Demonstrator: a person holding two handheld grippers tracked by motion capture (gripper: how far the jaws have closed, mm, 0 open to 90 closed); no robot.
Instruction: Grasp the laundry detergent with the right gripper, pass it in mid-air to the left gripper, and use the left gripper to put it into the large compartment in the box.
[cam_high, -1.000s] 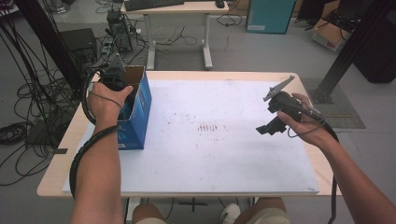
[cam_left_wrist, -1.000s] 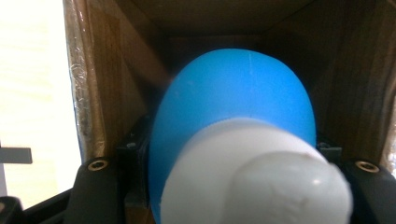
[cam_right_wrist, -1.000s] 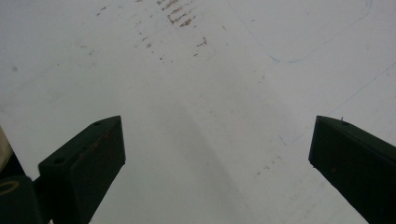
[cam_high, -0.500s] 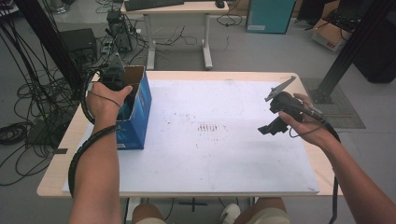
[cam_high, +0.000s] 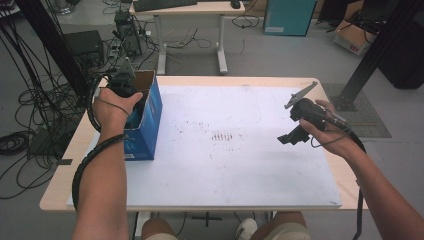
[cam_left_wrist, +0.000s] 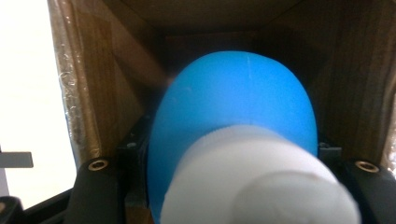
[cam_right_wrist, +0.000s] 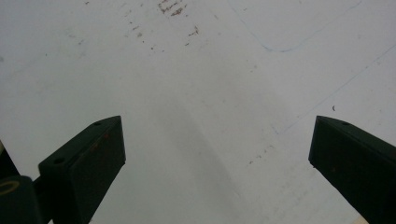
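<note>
An open blue cardboard box (cam_high: 150, 125) stands on the left side of the white sheet (cam_high: 225, 170) that covers the table. My left gripper (cam_high: 123, 86) reaches down into the box. In the left gripper view its black jaws are shut on a blue rounded bottle (cam_left_wrist: 233, 102) with a white cap (cam_left_wrist: 261, 182), held between the box's brown inner walls (cam_left_wrist: 359, 84). My right gripper (cam_high: 291, 136) hovers over the right side of the sheet; its jaws (cam_right_wrist: 217, 158) stand wide open with nothing between them.
Faint brown marks (cam_high: 222, 136) dot the middle of the sheet. Behind the table stands a desk (cam_high: 190, 10) and a teal cabinet (cam_high: 287, 17). Cables (cam_high: 30, 115) lie on the floor at left. A black post (cam_high: 372, 55) rises at right.
</note>
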